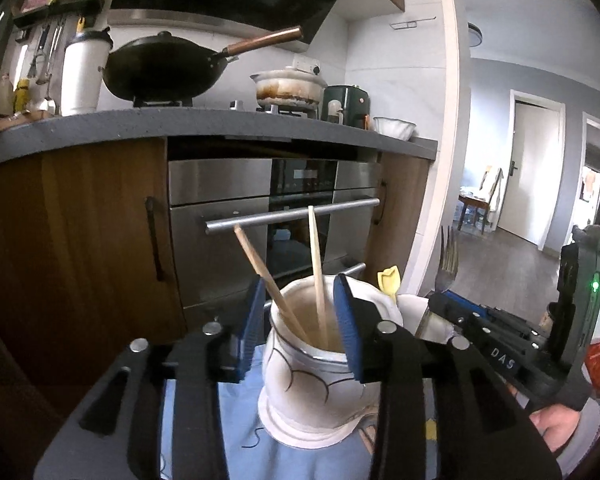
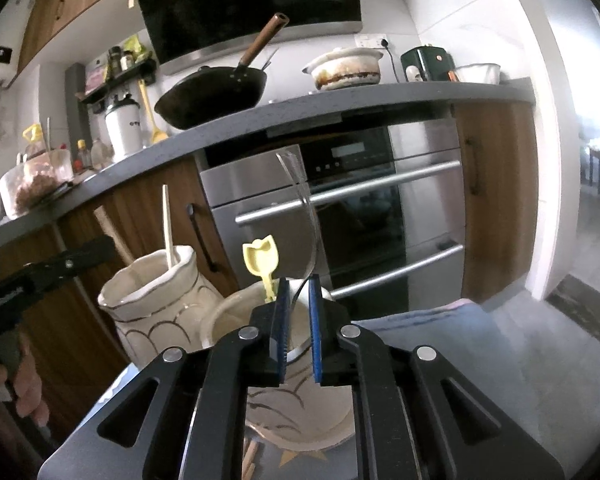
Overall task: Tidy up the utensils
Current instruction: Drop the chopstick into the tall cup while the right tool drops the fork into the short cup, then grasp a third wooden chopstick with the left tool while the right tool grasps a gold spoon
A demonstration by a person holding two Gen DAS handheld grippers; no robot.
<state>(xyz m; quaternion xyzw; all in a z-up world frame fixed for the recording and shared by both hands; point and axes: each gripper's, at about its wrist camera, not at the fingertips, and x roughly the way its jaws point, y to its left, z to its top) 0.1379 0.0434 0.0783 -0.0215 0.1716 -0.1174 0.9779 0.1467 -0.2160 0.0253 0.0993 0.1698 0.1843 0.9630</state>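
1. Left wrist view: the left gripper (image 1: 300,300) has its jaws released either side of two chopsticks (image 1: 318,276) standing in a white ceramic jar (image 1: 312,384), lower centre.
2. Right wrist view: the right gripper (image 2: 298,308) has narrow jaws around a clear plastic utensil (image 2: 306,216) without pinching it, over the second jar (image 2: 228,320) holding a yellow utensil (image 2: 262,258).

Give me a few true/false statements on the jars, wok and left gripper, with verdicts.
1. Two chopsticks stand in one jar. True.
2. The wok sits on the floor. False: it is on the stove, up on the counter.
3. A yellow utensil stands in the other jar. True.
4. The left gripper is shut. False: it is open, one jaw on either side of the chopsticks.
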